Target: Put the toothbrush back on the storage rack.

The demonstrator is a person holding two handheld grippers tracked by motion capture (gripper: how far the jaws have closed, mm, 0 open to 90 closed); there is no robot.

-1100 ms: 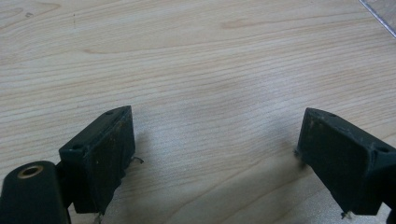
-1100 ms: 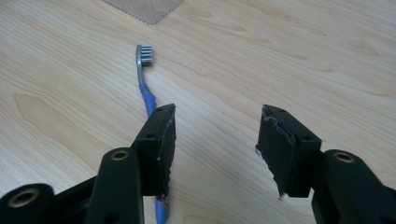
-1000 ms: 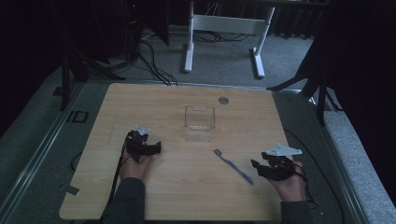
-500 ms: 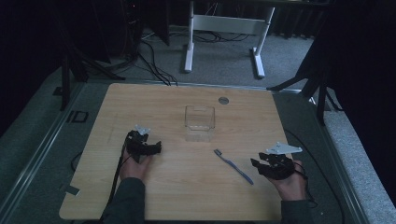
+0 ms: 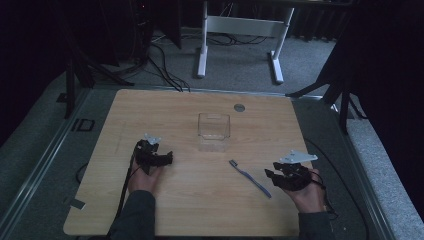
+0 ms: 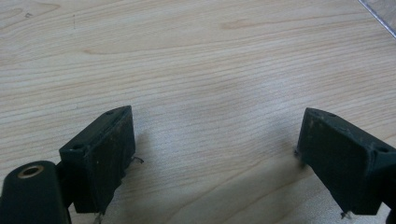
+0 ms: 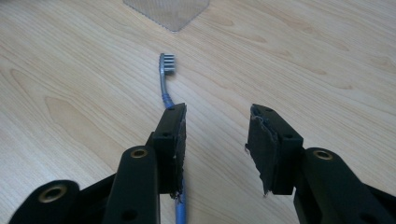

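The slim blue plastic toothbrush (image 5: 249, 178) lies flat on the pale wooden table (image 5: 180, 110), near the clear square plastic container (image 5: 213, 131); the right gripper (image 7: 215, 140) has just been closing, jaws apart, the handle apparently under its left jaw, ungripped; the left gripper (image 6: 215, 158) stands spread wide over bare wood.

Pretty dim room overall. Light wooden table (image 5: 175, 107) sits on grey carpet (image 5: 235, 70), with a metal rail (image 5: 45, 160) along its left side. Behind it there's a white desk frame (image 5: 240, 30) and a bunch of black cables (image 5: 165, 65) snaking across the floor. Dark curtains (image 5: 385, 60) on the right.
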